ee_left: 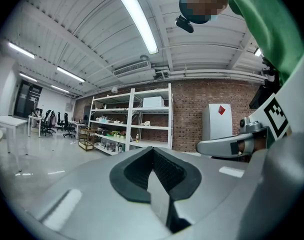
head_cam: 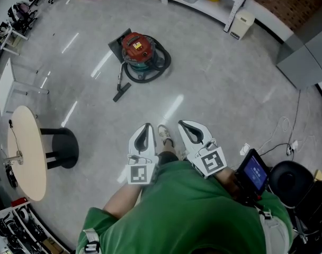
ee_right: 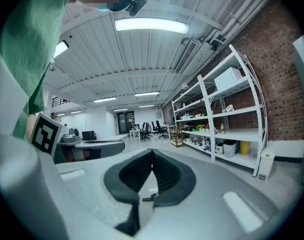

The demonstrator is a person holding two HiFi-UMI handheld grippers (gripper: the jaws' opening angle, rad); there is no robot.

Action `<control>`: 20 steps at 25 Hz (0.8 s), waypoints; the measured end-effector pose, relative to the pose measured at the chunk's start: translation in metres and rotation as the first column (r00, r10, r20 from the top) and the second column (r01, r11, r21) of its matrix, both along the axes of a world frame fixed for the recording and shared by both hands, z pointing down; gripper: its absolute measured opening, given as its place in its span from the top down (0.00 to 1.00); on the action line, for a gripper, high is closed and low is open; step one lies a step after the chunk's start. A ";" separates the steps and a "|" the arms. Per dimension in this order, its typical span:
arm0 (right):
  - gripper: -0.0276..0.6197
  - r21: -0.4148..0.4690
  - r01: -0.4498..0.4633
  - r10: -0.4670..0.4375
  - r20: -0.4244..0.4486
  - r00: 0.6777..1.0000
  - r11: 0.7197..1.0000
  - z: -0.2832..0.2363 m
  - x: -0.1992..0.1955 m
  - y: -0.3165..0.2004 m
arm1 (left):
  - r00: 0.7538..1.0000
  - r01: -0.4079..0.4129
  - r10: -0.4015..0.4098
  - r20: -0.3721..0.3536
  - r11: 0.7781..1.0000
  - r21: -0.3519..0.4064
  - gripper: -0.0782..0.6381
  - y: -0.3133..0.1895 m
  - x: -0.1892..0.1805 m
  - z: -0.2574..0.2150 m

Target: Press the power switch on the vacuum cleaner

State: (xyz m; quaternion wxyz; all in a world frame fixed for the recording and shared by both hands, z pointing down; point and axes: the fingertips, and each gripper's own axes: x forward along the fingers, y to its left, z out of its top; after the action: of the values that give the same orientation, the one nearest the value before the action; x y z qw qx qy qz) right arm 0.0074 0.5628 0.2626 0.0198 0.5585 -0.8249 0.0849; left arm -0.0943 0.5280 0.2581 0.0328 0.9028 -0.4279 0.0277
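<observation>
Vacuum cleaner (head_cam: 141,55) on floor at 11 o'clock, well apart. Left gripper (head_cam: 146,126) and right gripper (head_cam: 181,123) held near body, jaws closed, empty. Risk: hose (head_cam: 150,78) circles base, and a hasty jab could shove the canister and miss the switch.

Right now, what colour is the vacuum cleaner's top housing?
The vacuum cleaner top is red, teal drum below; best in head view.
</observation>
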 end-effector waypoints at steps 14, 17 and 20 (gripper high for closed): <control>0.95 -0.010 0.015 -0.015 -0.017 1.000 1.000 -0.001 -0.030 -0.119 | 0.999 -0.008 0.008 -0.041 1.000 -0.007 0.88 -0.120 -0.026 0.005; 0.95 -0.010 0.013 -0.014 -0.031 0.999 1.000 0.002 -0.037 -0.137 | 0.999 -0.018 0.017 -0.050 1.000 -0.017 0.88 -0.137 -0.035 0.009; 0.95 -0.012 0.009 -0.010 -0.035 0.999 1.000 0.001 -0.042 -0.151 | 0.998 -0.031 0.030 -0.052 0.999 -0.023 0.88 -0.151 -0.043 0.009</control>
State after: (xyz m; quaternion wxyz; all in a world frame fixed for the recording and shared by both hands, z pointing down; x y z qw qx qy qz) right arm -0.0350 0.4113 0.2632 0.0381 0.5559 -0.8266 0.0798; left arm -0.1370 0.3770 0.2668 0.0542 0.9092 -0.4127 0.0100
